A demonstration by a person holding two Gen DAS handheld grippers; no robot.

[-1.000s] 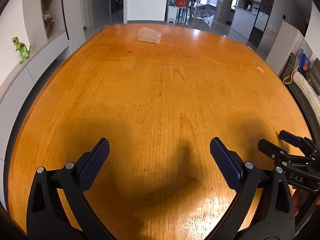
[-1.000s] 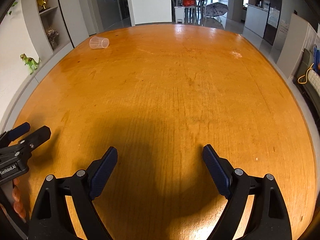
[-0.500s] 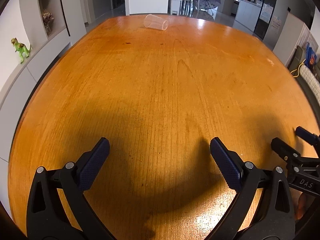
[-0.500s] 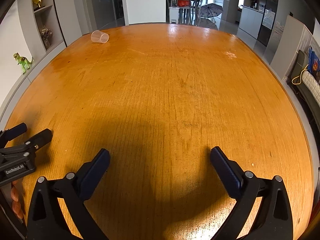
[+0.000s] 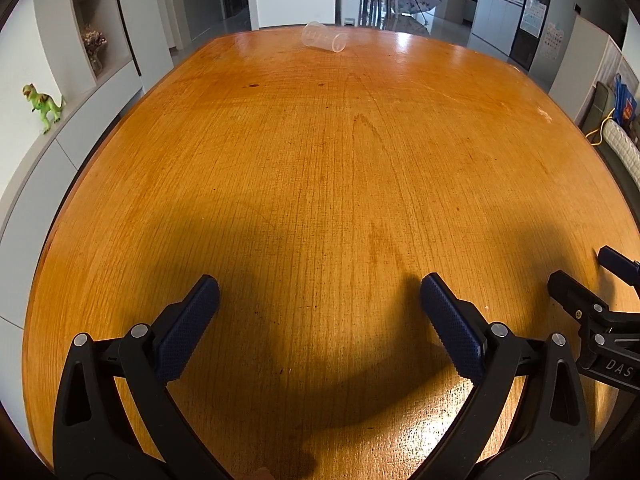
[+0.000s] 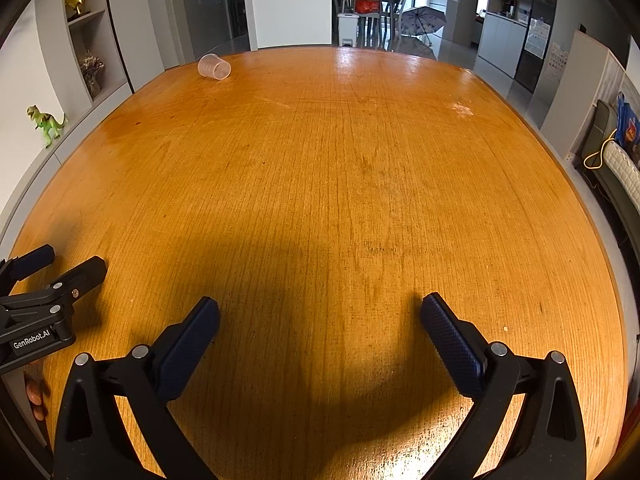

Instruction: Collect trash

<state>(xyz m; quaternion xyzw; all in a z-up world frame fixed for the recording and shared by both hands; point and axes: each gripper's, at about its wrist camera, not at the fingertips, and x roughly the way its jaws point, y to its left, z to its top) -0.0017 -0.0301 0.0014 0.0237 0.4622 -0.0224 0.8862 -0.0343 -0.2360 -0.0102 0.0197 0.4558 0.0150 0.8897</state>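
A clear plastic cup (image 5: 323, 37) lies on its side near the far edge of the wooden table (image 5: 320, 160). It also shows in the right wrist view (image 6: 214, 67) at the far left. My left gripper (image 5: 319, 294) is open and empty over the near part of the table. My right gripper (image 6: 320, 314) is open and empty beside it. Each gripper shows at the edge of the other's view, the right one (image 5: 592, 284) and the left one (image 6: 60, 268). Both are far from the cup.
A white cabinet with a green toy dinosaur (image 5: 42, 100) runs along the table's left side. Shelves hold a vase (image 5: 94, 46). Chairs and an open umbrella (image 6: 424, 20) stand beyond the far edge. A bench with a yellow cable (image 6: 600, 152) is on the right.
Both grippers have pulled back and tilted up a little, so the cup sits farther away and higher in both views. Both stay open.
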